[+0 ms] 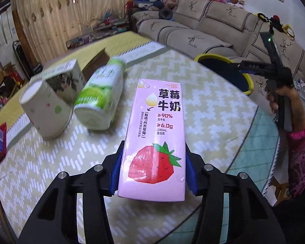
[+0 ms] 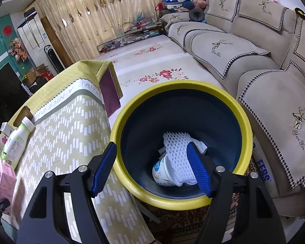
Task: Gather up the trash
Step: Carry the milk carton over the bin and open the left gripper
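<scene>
Carton (image 1: 154, 134) of pink strawberry milk lies flat on the table (image 1: 209, 109), its near end between the blue pads of the left gripper (image 1: 152, 172). The pads sit against both long sides, so I judge the grip made or all but made; taking the narrow width suits a light box that would crush if squeezed hard. The carton points toward 12 o'clock, lined up with the fingers, which should let it lift straight off the cloth.

At 10 o'clock from it lie a green bottle (image 1: 100, 99) on its side, a paper cup (image 1: 44, 109) tipped over and a small box (image 1: 65, 79), all close together and near the carton's far left corner. A lift should go up first to clear them.

Toward 2 o'clock the table edge curves away and the bin (image 2: 181, 142) stands just beyond it, yellow rim level with the tabletop. The right gripper (image 2: 156, 168) hangs over the bin mouth, jaws wide and empty, a white foam net (image 2: 179, 152) and a tub (image 2: 162, 170) already at the bottom. That arm occupies the drop zone, so room over the bin looks tight.
</scene>
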`<state>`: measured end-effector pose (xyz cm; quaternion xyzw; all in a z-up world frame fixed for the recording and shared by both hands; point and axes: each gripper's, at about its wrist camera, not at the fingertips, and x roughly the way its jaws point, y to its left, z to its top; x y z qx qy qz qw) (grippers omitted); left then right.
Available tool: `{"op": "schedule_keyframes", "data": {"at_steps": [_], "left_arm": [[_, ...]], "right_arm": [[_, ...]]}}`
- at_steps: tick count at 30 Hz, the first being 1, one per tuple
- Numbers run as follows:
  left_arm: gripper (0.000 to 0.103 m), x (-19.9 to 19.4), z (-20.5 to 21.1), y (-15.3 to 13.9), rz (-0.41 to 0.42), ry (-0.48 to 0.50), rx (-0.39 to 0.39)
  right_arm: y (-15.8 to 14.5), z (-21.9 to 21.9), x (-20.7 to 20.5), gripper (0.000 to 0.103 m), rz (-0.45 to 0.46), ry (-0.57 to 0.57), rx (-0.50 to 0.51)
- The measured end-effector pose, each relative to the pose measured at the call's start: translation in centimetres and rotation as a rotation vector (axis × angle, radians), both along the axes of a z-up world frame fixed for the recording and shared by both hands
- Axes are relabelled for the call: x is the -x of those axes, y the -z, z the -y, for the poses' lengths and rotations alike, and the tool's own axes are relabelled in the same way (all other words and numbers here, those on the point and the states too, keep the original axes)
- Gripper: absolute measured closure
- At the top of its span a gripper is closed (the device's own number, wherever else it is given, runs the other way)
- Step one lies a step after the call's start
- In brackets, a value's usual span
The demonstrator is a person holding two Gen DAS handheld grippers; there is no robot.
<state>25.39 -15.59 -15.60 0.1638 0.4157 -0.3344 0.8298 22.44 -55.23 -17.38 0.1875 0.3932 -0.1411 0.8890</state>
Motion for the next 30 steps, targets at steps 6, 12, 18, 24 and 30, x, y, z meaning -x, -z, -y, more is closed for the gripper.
{"op": "schedule_keyframes", "data": {"at_steps": [6, 12, 18, 24, 30], "left_arm": [[0.052, 0.5, 3.6, -1.8, 0.02, 0.046, 0.015], [0.052, 0.3, 10.2, -2.0, 0.017, 0.134, 0.012], [0.052, -0.1, 17.6, -1.9, 0.014, 0.234, 0.015], [0.052, -1.0, 25.9, -1.5, -0.006, 0.319, 0.02], [0.051, -2.0, 32.8, 0.8, -0.054, 0.36, -0.007]], "right_arm": [[-0.8, 1.1, 2.3, 0.036, 0.029, 0.016, -0.015], [-1.5, 3.4, 5.8, 0.036, 0.072, 0.079, -0.049], [-1.8, 5.8, 8.9, 0.035, 0.087, 0.143, -0.053], [-1.3, 7.9, 11.1, 0.035, 0.084, 0.208, -0.069], [-0.9, 8.6, 12.2, 0.035, 0.063, 0.23, -0.07]]}}
